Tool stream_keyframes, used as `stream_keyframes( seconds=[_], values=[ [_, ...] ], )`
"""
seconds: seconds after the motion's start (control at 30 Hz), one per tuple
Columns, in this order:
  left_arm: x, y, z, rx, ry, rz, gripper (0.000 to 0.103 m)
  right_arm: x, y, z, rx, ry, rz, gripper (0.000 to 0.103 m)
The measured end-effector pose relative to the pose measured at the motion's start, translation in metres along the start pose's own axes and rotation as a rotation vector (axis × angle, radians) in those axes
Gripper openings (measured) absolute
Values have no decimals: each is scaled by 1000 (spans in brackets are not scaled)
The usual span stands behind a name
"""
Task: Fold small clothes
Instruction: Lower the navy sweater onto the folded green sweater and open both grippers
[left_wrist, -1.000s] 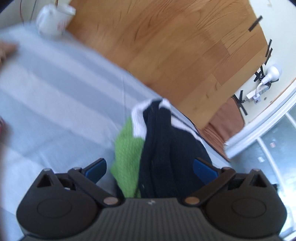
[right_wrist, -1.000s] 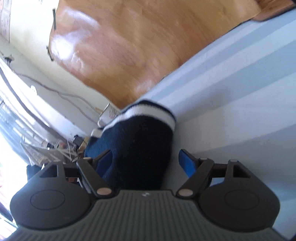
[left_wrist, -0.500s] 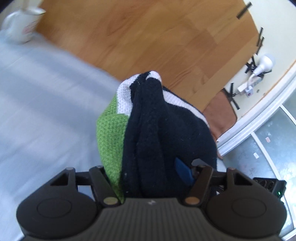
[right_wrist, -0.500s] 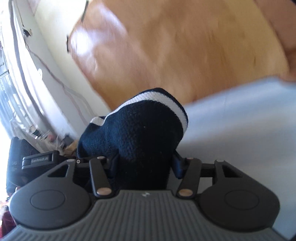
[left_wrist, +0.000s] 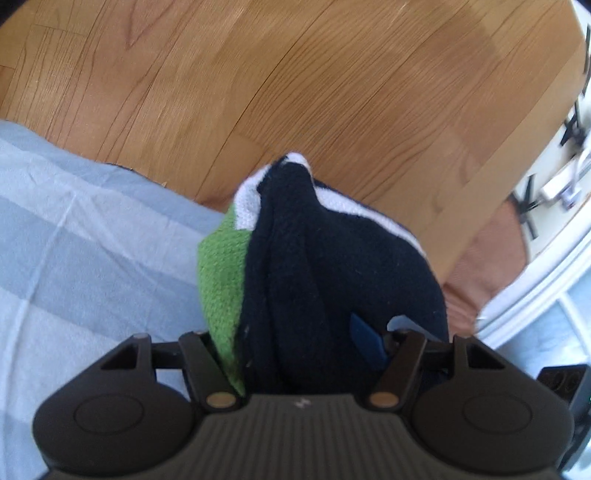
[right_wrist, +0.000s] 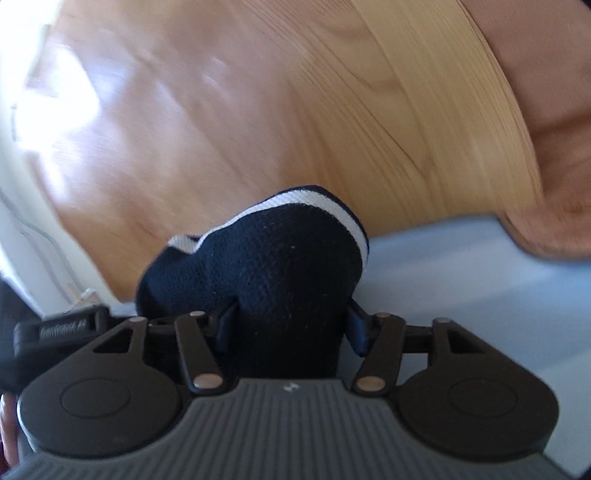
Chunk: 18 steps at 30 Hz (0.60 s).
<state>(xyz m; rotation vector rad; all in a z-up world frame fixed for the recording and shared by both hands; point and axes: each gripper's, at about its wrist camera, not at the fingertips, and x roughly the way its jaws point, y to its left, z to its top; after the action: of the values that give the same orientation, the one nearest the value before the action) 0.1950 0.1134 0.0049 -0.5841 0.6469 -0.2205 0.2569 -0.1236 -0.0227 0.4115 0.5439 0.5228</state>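
at the far edge of the striped blue sheet (left_wrist: 92, 258), by the wood floor (left_wrist: 295, 92), the knitted garment (left_wrist: 314, 277) hangs bunched between both tools. the left gripper (left_wrist: 295, 343) is clenched on its navy-and-green folds; the right gripper (right_wrist: 288, 325) pinches a navy, white-trimmed end (right_wrist: 277, 266), its jaws just eased slightly yet still pressing. it looks light, soft and floppy, likely stretchy, so hold the trimmed hems or corners, not the loose middle.
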Motion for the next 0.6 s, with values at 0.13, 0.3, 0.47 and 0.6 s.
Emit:
stream_keyframes(
  seconds=[0.13, 0.3, 0.47, 0.6],
  values=[
    [-5, -9, -8, 67, -46, 59, 77, -3, -1, -3, 6, -14, 9, 76],
    [-39, -25, -30, 120, -119, 164, 77, -22, -1, -7, 21, -92, -21, 85],
    [-85, -40, -68, 171, -147, 234, 78, -57, 14, -30, -12, -68, -76, 85],
    [-108, -52, -95, 241, -141, 285, 78, -103, 25, -60, -21, -89, -100, 88]
  ],
)
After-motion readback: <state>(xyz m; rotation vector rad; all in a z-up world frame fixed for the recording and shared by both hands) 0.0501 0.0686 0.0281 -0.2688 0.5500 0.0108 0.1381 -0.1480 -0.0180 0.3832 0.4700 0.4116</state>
